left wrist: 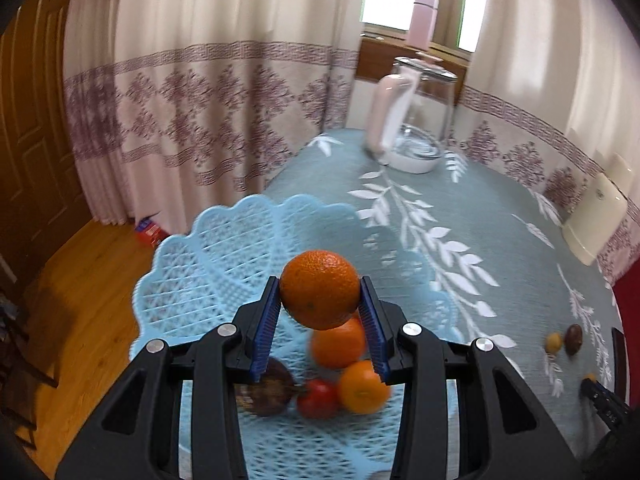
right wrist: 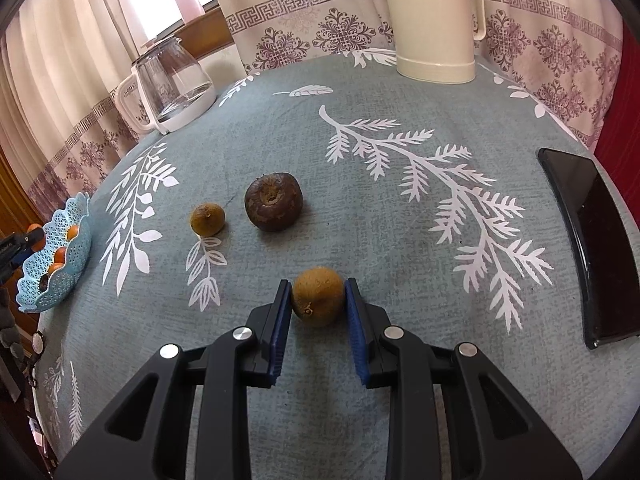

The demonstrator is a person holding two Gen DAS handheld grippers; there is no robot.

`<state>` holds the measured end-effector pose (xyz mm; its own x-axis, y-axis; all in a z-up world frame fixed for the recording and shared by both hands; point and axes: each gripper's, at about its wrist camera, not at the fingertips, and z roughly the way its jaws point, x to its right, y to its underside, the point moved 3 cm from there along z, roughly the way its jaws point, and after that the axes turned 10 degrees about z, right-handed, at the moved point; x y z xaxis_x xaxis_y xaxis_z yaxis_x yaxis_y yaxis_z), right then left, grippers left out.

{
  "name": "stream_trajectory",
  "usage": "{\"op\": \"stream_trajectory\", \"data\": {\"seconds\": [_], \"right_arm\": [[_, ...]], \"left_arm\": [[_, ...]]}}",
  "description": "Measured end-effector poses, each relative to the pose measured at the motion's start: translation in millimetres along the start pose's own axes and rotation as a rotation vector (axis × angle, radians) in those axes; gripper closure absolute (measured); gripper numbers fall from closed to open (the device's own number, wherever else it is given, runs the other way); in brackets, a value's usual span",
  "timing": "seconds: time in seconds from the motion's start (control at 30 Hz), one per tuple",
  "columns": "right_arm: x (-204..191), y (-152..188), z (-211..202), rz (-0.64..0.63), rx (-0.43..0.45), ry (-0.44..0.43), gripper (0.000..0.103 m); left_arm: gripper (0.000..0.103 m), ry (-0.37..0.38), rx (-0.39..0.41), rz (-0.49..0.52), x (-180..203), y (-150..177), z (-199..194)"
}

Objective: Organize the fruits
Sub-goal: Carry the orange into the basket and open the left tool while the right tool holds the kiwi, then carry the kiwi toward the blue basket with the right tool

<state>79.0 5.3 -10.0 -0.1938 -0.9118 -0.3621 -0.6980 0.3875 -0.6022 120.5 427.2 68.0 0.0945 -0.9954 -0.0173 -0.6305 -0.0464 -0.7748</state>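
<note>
The left gripper [left wrist: 320, 300] is closed on an orange [left wrist: 319, 289], its blue pads pressed against both sides of the fruit, and holds it above the light blue lattice basket [left wrist: 224, 248]. In the basket below lie two more oranges [left wrist: 339, 342], a small red fruit [left wrist: 319, 397] and a dark brown fruit [left wrist: 266, 388] (this part of the picture is blurred).

The right gripper [right wrist: 316, 300] sits low over the surface [right wrist: 400, 240], which is covered by a grey-blue cloth with white leaf prints. A small brown fruit [right wrist: 317, 296] lies between its pads; the pads are at the fruit's sides, though I cannot tell whether they grip it. Farther off sit a larger dark brown fruit [right wrist: 273, 202] and, just left of it, another small brown fruit [right wrist: 207, 219].

At the far edge stand a glass kettle [right wrist: 172, 88] on the left and a cream jug [right wrist: 434, 20] on the right. A black phone [right wrist: 596, 248] lies at the right edge.
</note>
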Motion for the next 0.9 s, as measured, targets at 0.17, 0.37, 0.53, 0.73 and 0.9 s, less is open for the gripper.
{"op": "stream_trajectory", "data": {"seconds": [0.17, 0.37, 0.53, 0.73, 0.9], "right_arm": [[-0.8, 0.3, 0.2, -0.008, 0.002, 0.012, 0.076], [-2.6, 1.1, -0.1, -0.017, 0.003, 0.025, 0.076], [-3.4, 1.3, -1.4, -0.018, 0.006, 0.036, 0.076], [-2.2, 0.8, -6.3, 0.010, 0.010, 0.036, 0.076], [-14.9, 0.1, -14.6, 0.000, 0.022, 0.018, 0.076]], "left_arm": [[0.062, -0.009, -0.016, -0.014, -11.0, 7.6, 4.9], [0.062, -0.014, -0.026, -0.024, -18.7, 13.2, 8.4], [0.044, -0.021, 0.007, -0.042, -24.2, 11.9, 1.9], [0.043, -0.024, 0.023, -0.077, -40.6, 14.0, -5.4], [0.039, -0.019, 0.039, -0.113, -52.7, 16.3, -12.4]]}}
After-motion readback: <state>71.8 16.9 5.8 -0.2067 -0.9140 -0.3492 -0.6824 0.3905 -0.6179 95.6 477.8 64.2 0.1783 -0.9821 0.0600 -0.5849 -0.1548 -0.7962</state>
